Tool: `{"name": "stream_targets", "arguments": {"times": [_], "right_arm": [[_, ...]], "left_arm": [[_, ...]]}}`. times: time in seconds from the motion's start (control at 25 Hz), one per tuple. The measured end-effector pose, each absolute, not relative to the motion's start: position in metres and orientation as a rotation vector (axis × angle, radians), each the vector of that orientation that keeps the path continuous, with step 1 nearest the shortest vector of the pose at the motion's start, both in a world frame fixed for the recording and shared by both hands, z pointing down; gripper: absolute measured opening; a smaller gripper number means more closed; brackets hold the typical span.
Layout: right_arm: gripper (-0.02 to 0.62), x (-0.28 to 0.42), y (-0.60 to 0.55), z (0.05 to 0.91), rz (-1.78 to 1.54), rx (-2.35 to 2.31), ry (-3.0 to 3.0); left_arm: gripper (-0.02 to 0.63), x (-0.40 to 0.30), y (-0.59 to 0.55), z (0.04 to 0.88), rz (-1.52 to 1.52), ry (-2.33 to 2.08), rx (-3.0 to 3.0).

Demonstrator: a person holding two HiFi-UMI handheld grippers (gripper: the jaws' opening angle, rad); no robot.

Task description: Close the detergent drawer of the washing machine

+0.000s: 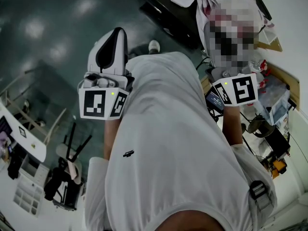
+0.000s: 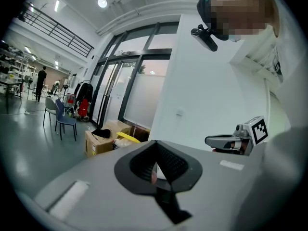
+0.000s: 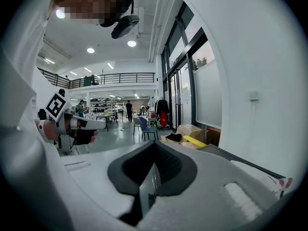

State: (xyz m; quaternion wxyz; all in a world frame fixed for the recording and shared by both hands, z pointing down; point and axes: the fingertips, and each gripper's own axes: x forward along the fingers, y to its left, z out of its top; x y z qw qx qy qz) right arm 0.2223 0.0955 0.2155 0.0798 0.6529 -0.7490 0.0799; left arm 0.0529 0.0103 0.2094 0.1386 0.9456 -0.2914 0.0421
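No washing machine or detergent drawer shows in any view. In the head view my left gripper (image 1: 114, 37) is held up in front of the person's white shirt (image 1: 168, 143), its marker cube (image 1: 102, 104) facing the camera. My right gripper (image 1: 226, 76) is raised on the other side, mostly hidden behind its marker cube (image 1: 238, 90) and a mosaic patch. In the left gripper view the left gripper (image 2: 155, 170) has its dark jaws pressed together on nothing. The right gripper (image 3: 151, 177) looks the same in its own view. Each gripper view shows the other gripper (image 2: 231, 142) (image 3: 72, 124) alongside.
A white wall (image 2: 202, 90) and tall glass doors (image 2: 120, 90) stand ahead. Cardboard boxes (image 2: 103, 138) lie at the wall's foot, and chairs (image 2: 62, 119) stand on the grey floor. In the head view a cluttered bench (image 1: 274, 114) is at the right and a rack (image 1: 24, 129) at the lower left.
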Motion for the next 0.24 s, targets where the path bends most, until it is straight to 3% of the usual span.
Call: {"name": "stream_targets", "arguments": {"times": [0.24], "right_arm": [[-0.005, 0.2254, 0.0967, 0.2163, 0.238, 1.952, -2.242]], "left_arm": [[0.017, 0.0554, 0.0116, 0.2112, 0.123, -0.845, 2.730]]}}
